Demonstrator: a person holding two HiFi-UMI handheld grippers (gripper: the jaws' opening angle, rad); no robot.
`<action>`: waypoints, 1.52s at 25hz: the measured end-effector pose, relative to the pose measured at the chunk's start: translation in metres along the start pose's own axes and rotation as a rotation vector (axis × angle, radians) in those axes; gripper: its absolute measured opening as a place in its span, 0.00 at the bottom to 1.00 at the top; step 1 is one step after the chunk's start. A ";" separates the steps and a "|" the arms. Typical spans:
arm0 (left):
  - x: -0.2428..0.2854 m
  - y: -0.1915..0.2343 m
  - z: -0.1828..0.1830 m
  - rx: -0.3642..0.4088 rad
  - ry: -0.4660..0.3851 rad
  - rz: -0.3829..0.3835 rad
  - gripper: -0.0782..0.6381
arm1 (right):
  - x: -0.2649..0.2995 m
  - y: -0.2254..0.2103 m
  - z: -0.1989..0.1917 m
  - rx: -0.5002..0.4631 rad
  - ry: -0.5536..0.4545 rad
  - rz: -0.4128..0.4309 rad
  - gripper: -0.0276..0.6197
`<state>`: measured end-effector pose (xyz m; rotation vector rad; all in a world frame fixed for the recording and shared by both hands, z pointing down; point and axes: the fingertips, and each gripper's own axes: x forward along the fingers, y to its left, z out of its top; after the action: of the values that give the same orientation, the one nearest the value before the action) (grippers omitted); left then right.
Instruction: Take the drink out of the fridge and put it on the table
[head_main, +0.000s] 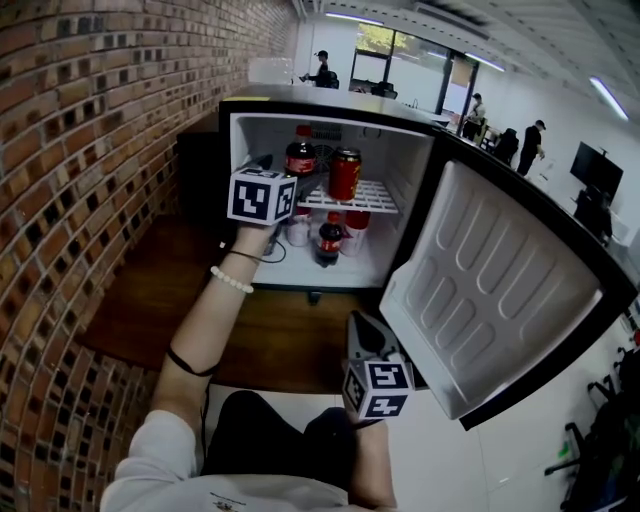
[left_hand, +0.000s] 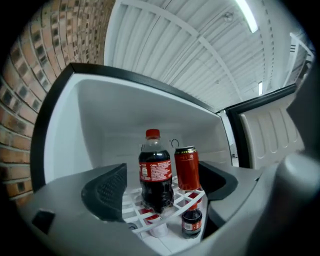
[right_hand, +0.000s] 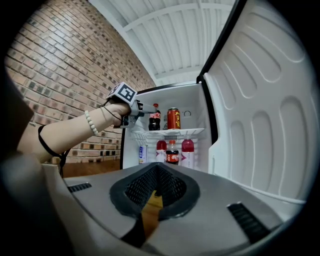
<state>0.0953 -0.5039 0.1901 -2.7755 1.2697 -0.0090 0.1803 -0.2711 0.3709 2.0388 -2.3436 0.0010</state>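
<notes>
The small fridge (head_main: 250, 120) stands open. On its upper wire shelf (head_main: 378, 196) a cola bottle (head_main: 300, 157) (left_hand: 156, 175) with a red cap stands upright, and a red can (head_main: 344, 174) (left_hand: 186, 168) is just to its right. My left gripper (head_main: 283, 172) (left_hand: 160, 189) is at the shelf's front, open wide. The bottle is straight ahead between the two pads, and neither pad touches it. My right gripper (head_main: 362, 332) (right_hand: 156, 172) hangs low before the fridge, shut and holding nothing.
The lower shelf holds a small cola bottle (head_main: 329, 240) (right_hand: 172, 155) and red-capped bottles (right_hand: 187, 150). The white fridge door (head_main: 500, 290) swings out to the right. A brick wall (head_main: 80, 150) runs along the left. Below is wooden floor (head_main: 280, 340). People stand far back.
</notes>
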 end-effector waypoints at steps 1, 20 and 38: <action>0.006 0.003 -0.001 -0.001 0.010 0.003 0.73 | 0.000 -0.001 0.000 0.001 0.001 -0.002 0.06; 0.059 0.014 0.000 0.009 0.071 -0.022 0.55 | 0.001 -0.005 0.002 -0.002 -0.003 -0.006 0.06; -0.005 -0.007 0.015 -0.052 -0.049 -0.101 0.54 | 0.000 0.007 0.010 -0.015 -0.014 0.015 0.06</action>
<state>0.0981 -0.4938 0.1759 -2.8617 1.1338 0.0859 0.1729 -0.2707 0.3615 2.0204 -2.3598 -0.0309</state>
